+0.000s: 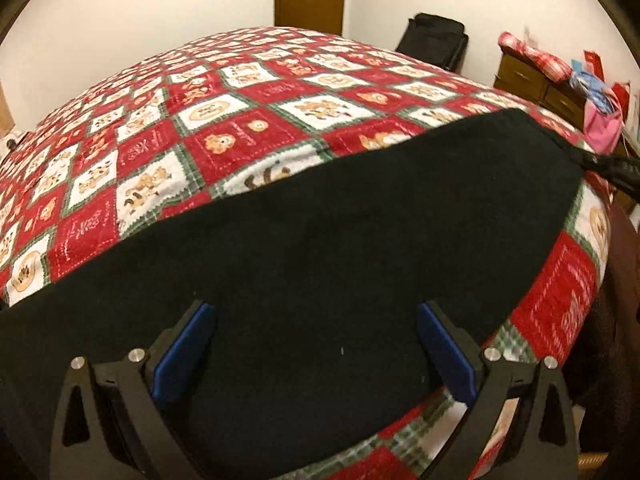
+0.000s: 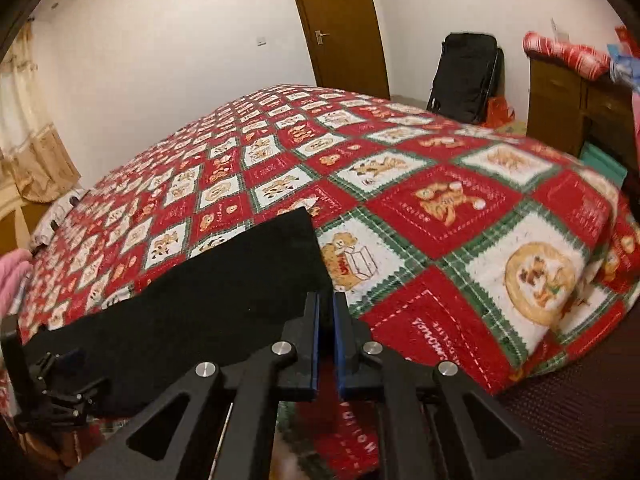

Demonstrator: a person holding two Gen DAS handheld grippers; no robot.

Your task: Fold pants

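Observation:
Black pants (image 1: 320, 220) lie flat across the near part of a bed with a red, white and green patchwork quilt (image 1: 224, 120). My left gripper (image 1: 316, 320) is open, its blue pads (image 1: 184, 352) spread wide just above the pants' near edge. My right gripper (image 2: 327, 312) is shut on the right corner of the pants (image 2: 224, 280). It also shows in the left wrist view (image 1: 616, 168), pinching the far right corner. My left gripper shows at the lower left of the right wrist view (image 2: 64, 384).
The quilt (image 2: 440, 208) covers the whole bed. A black bag (image 2: 468, 76) leans on the far wall beside a brown door (image 2: 340, 28). A wooden dresser (image 2: 572, 96) with red cloth stands at right. Curtains (image 2: 28, 140) hang at left.

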